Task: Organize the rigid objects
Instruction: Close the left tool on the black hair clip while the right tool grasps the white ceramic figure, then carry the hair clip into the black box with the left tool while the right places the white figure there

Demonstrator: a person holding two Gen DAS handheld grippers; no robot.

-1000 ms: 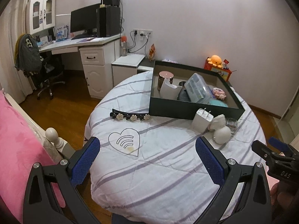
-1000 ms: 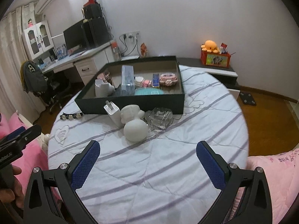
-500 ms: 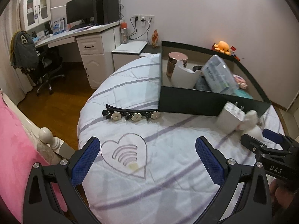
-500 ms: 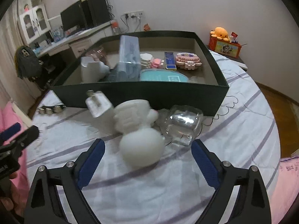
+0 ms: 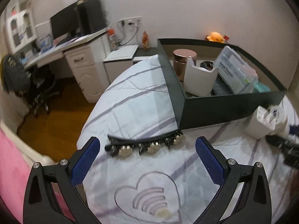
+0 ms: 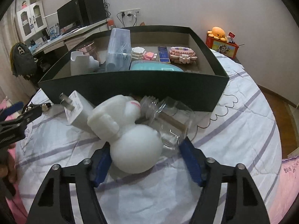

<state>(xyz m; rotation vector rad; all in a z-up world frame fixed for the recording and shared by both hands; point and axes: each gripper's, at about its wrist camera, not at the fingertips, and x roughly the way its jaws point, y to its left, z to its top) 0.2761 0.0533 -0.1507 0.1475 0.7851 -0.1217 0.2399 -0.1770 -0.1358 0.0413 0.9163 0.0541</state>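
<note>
A black hair clip (image 5: 145, 143) with metal flowers lies on the striped bed cover just beyond my open left gripper (image 5: 147, 158), in front of the dark open box (image 5: 220, 108). In the right wrist view a white rabbit figure (image 6: 130, 134) lies between the fingers of my open right gripper (image 6: 147, 160); the left pad is close to its round body. A white charger plug (image 6: 76, 110) lies to the figure's left, a clear plastic jar (image 6: 168, 121) to its right. The box (image 6: 130, 87) holds several items.
The round bed carries a heart pattern (image 5: 149, 199) near my left gripper. A desk (image 5: 61, 50) with monitor and an office chair (image 5: 37, 85) stand at left. An orange plush (image 6: 217, 32) sits on a box by the wall. Pink bedding (image 5: 11, 168) borders the bed.
Both grippers moved forward and down. The left one closed in on the hair clip. The right one came around the white figure, its fingers narrowing.
</note>
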